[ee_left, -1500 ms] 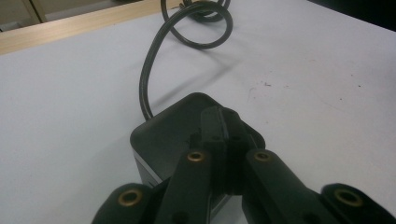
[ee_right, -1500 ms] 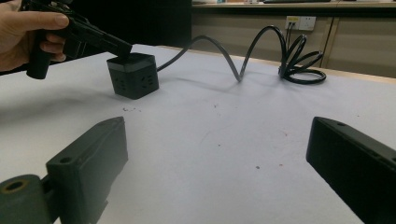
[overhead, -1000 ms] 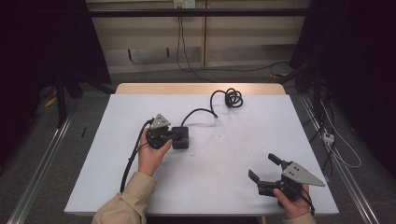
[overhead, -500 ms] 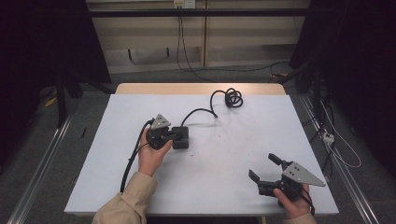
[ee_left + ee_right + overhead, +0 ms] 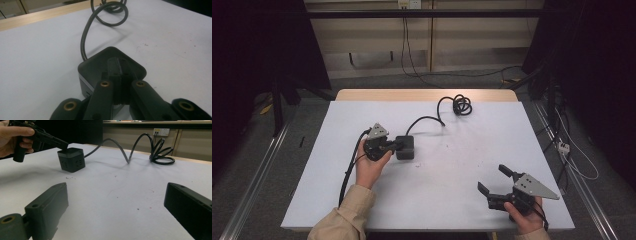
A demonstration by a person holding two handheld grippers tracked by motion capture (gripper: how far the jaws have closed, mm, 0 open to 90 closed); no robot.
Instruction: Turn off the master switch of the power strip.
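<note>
**Black socket cube under the closed left jaws**

Black power cube [image 5: 405, 147] sits mid-tabletop [image 5: 452, 200]. Left gripper [image 5: 388, 146] — jaws shut, empty — rests tips on its top. Right gripper [image 5: 495, 181], jaws wide open and empty, stays well apart — the left is nearer.

No legible text or labels

Black socket cube [image 5: 405, 147] with a paler grey band round its side (clearest in the left gripper view), black coiled cable [image 5: 455, 105], white table [image 5: 452, 170] edged in light wood, beige sleeve [image 5: 344, 217].
</note>
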